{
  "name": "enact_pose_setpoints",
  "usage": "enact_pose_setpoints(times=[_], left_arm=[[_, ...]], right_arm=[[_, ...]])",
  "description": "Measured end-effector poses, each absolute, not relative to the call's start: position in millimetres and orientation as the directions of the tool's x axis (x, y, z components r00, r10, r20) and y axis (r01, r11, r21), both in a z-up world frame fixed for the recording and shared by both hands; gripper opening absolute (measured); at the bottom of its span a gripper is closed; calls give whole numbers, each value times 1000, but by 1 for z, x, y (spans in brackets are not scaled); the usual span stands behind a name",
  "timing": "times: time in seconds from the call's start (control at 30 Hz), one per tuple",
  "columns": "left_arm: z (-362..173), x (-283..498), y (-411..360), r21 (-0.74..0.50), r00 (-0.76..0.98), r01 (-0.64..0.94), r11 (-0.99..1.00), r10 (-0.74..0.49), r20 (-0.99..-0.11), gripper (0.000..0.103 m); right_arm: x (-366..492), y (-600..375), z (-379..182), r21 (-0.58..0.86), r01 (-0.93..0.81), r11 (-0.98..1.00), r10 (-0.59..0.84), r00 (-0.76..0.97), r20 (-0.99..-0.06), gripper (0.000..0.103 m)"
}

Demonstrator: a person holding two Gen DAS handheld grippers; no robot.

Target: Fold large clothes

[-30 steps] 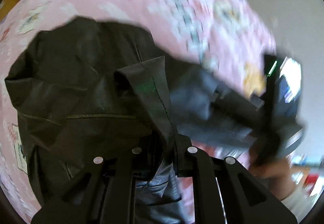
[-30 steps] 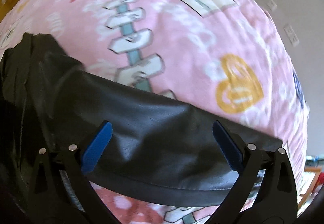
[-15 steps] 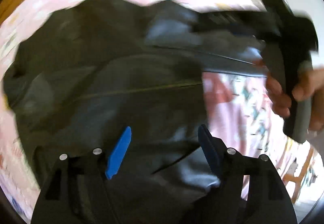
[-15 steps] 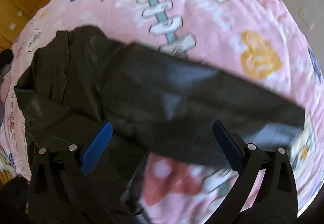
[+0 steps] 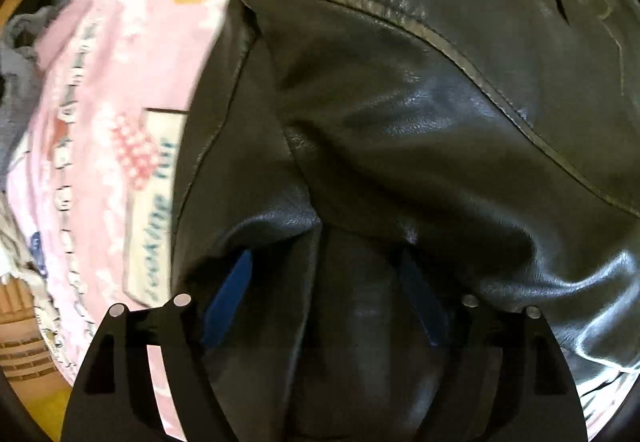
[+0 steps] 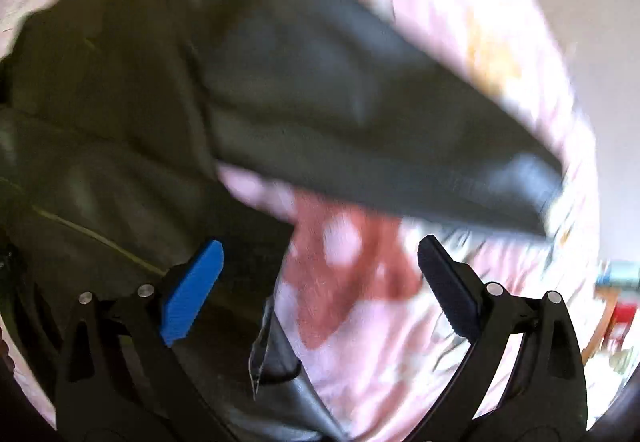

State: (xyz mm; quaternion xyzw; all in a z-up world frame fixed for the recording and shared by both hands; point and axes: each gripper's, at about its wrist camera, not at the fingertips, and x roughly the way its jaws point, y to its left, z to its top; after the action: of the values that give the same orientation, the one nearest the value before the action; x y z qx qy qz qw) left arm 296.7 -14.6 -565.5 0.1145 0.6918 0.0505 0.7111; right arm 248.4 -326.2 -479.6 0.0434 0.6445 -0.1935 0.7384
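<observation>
A black leather jacket (image 5: 420,130) lies on a pink patterned bedsheet (image 5: 120,122). It fills most of the left wrist view. My left gripper (image 5: 328,294) is open, its blue pads pressed close against the jacket's leather, nothing clamped. In the right wrist view the jacket's body (image 6: 112,114) lies at left and a sleeve (image 6: 380,130) stretches out to the right over the sheet (image 6: 460,342). My right gripper (image 6: 320,282) is open and empty, above the jacket's lower edge and the sheet.
Grey and dark clothes (image 5: 24,42) are piled at the bed's left edge, with wooden furniture (image 5: 20,342) beyond. A pale wall (image 6: 612,122) and small coloured objects (image 6: 620,294) lie to the right of the bed.
My left gripper let go of the jacket fold, opened, and moved down close onto the jacket. My right gripper stayed open and drew back; the sleeve now lies across the sheet.
</observation>
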Motion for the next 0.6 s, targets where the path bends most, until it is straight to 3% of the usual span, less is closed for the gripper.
enact_pose_setpoints(times=[0.2,0.3,0.37,0.5,0.57,0.6], left_arm=[[-562,269,0,273,52,107,956,268,-962,70],[-552,267,3,292,71,116,949,286,-956,67],[-528,270,4,230,102,76,970,222,-970,65],[-478,289,-28,96,213,89,991,76,-974,78],[-474,303,-59,9,207,150,989,-22,-978,81],[-479,308,-72,1,192,175,985,-33,-981,81]], right_arm=[[377,-222,-425,6,62,998,-14,318,-948,95],[467,-141,-410,104,-101,989,132,342,-930,95],[521,-87,-411,127,-202,971,184,295,-938,95],[590,4,-451,73,-346,935,121,119,-986,95],[601,34,-484,-91,-424,901,-79,46,-996,95],[598,41,-503,-132,-455,881,-150,-3,-989,90]])
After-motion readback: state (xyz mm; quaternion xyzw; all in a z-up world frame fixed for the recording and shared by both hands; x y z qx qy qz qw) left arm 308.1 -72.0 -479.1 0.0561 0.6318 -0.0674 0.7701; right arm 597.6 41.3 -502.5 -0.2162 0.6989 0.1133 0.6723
